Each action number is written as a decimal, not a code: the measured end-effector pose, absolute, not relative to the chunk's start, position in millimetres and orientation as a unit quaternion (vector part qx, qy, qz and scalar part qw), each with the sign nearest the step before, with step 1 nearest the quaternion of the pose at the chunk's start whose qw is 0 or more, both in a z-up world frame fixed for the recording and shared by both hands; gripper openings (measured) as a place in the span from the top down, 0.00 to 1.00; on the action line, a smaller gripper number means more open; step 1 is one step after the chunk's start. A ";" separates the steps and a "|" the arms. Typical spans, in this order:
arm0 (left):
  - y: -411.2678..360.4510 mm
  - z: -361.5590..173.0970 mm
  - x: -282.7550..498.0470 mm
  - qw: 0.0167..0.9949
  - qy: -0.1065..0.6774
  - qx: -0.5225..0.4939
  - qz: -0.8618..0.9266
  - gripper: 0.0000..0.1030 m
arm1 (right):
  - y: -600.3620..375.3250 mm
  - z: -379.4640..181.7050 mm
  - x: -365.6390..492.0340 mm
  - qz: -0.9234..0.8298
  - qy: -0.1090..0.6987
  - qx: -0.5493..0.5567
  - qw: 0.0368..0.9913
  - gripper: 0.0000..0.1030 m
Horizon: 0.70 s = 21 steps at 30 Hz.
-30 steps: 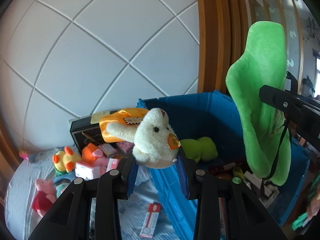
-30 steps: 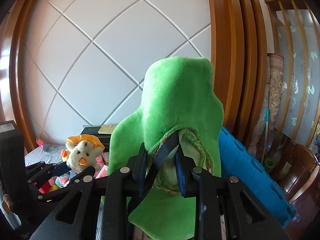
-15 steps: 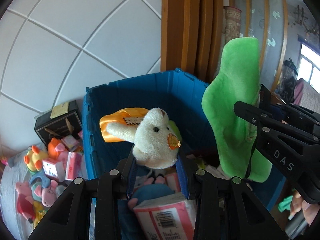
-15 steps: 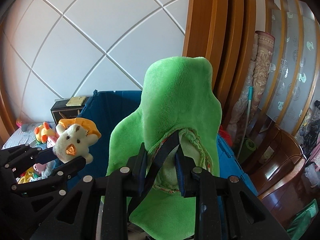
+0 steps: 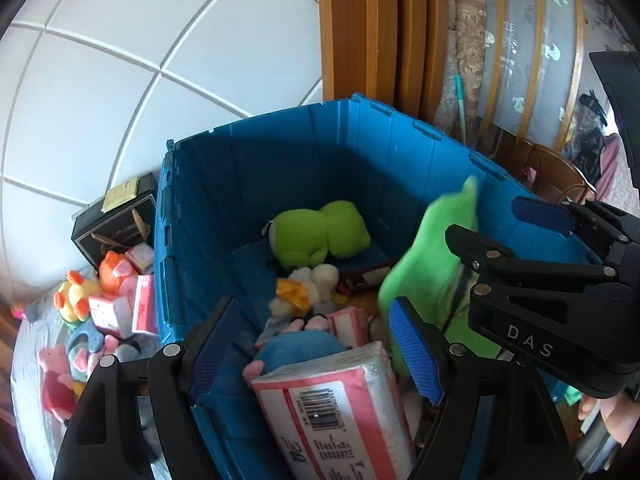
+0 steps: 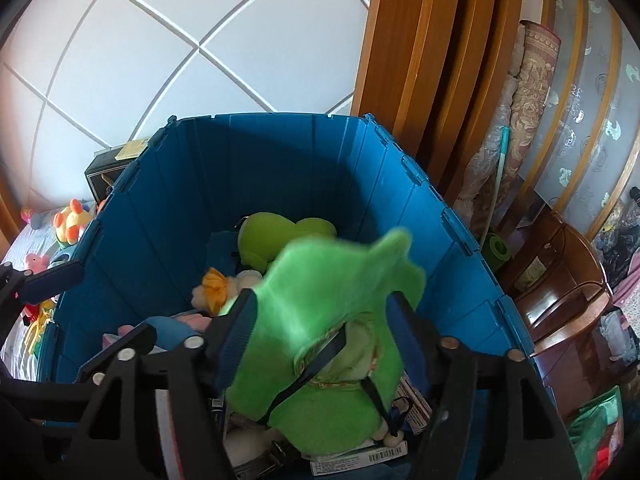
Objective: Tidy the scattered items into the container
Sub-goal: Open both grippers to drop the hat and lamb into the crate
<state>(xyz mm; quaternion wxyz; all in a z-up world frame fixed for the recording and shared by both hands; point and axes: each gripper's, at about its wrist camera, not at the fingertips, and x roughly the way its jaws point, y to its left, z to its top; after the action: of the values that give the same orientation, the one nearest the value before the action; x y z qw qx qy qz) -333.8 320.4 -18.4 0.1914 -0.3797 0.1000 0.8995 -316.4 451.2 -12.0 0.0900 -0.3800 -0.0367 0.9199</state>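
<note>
A deep blue bin [image 5: 280,124] [image 6: 280,122] lies below both grippers. My left gripper [image 5: 316,344] hangs over its near side, jaws opening with nothing between them. The white chick plush with the orange hood [image 5: 304,292] [image 6: 218,286] lies loose inside the bin. My right gripper [image 6: 322,328] [image 5: 504,224] is over the bin's right side, jaws opening too. The big green plush [image 6: 340,304] [image 5: 432,280] sits blurred between its spread pads, tipping down into the bin, its black strap slack.
Inside the bin lie a lime green plush [image 5: 320,236], a pink-and-white wrapped pack [image 5: 332,412] and a blue plush [image 5: 300,348]. Left of it, on the bed, are a yellow duck [image 5: 74,296], pink pig toys [image 5: 54,380], small boxes and a black box [image 5: 116,224]. Wooden panels stand behind.
Both grippers have moved over the bin and tilted down. Both were shut on their toys and now stand apart; the chick has dropped in and the green plush is slipping down.
</note>
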 end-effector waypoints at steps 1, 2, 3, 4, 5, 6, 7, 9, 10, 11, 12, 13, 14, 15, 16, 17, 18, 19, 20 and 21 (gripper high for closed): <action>319.1 -17.5 -332.6 0.191 0.099 -0.379 0.900 0.25 | 451.2 -10.7 -317.2 0.920 -0.036 -0.381 0.089 0.29; 318.2 -15.7 -331.3 0.189 0.100 -0.378 0.901 0.25 | 450.6 -9.6 -317.3 0.920 -0.036 -0.381 0.089 0.29; 316.9 -14.9 -330.9 0.187 0.102 -0.377 0.902 0.24 | 449.8 -9.2 -317.0 0.919 -0.037 -0.381 0.090 0.29; 315.8 -14.2 -330.1 0.186 0.104 -0.375 0.902 0.24 | 448.8 -8.8 -316.5 0.919 -0.037 -0.382 0.091 0.28; 314.1 -13.5 -330.5 0.184 0.106 -0.376 0.902 0.24 | 447.5 -7.9 -316.4 0.919 -0.038 -0.382 0.091 0.26; 312.5 -12.6 -330.4 0.182 0.107 -0.376 0.902 0.24 | 446.6 -7.0 -315.5 0.919 -0.039 -0.382 0.091 0.25; 310.1 -12.3 -329.6 0.182 0.106 -0.376 0.902 0.23 | 445.7 -5.6 -314.1 0.919 -0.038 -0.381 0.090 0.23; 304.8 -11.6 -327.2 0.180 0.107 -0.380 0.901 0.22 | 443.3 -2.6 -309.6 0.921 -0.036 -0.379 0.088 0.23; 301.2 -11.2 -325.2 0.179 0.106 -0.381 0.901 0.22 | 441.9 -0.3 -306.8 0.922 -0.036 -0.376 0.089 0.23; 297.2 -10.4 -322.7 0.181 0.104 -0.380 0.901 0.22 | 440.2 2.4 -303.6 0.923 -0.035 -0.373 0.090 0.23; 292.7 -9.3 -320.1 0.180 0.103 -0.379 0.902 0.22 | 438.2 5.2 -300.6 0.924 -0.033 -0.369 0.090 0.23; 288.2 -8.2 -317.3 0.179 0.102 -0.376 0.903 0.22 | 435.5 7.7 -298.2 0.925 -0.033 -0.368 0.091 0.23; 282.8 -6.8 -315.2 0.179 0.101 -0.373 0.905 0.22 | 433.3 9.8 -295.0 0.926 -0.031 -0.366 0.093 0.23; 277.6 -5.5 -312.3 0.179 0.099 -0.370 0.906 0.21 | 431.0 11.9 -291.6 0.927 -0.029 -0.363 0.094 0.23; 271.6 -4.2 -308.6 0.179 0.097 -0.367 0.908 0.20 | 428.1 13.7 -288.2 0.928 -0.027 -0.360 0.095 0.22; 265.5 -3.0 -305.5 0.180 0.095 -0.365 0.908 0.20 | 424.8 15.7 -284.6 0.929 -0.025 -0.357 0.095 0.22; 259.0 -1.5 -302.6 0.180 0.093 -0.363 0.910 0.20 | 421.2 17.7 -280.8 0.930 -0.022 -0.354 0.094 0.22; 251.9 -0.2 -298.9 0.179 0.090 -0.360 0.911 0.20 | 417.3 19.7 -275.8 0.933 -0.019 -0.349 0.090 0.21; 244.9 0.9 -295.0 0.178 0.087 -0.357 0.913 0.20 | 413.5 22.1 -271.5 0.935 -0.016 -0.344 0.086 0.17; 238.0 1.9 -291.4 0.176 0.087 -0.353 0.915 0.20 | 407.7 24.2 -267.0 0.937 -0.015 -0.338 0.083 0.15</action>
<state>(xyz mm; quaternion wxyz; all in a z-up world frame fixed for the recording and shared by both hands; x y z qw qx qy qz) -291.4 238.0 1.9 0.1764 -0.3535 0.0866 0.9146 -267.0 407.7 24.2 0.0833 -0.3381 -0.0154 0.9373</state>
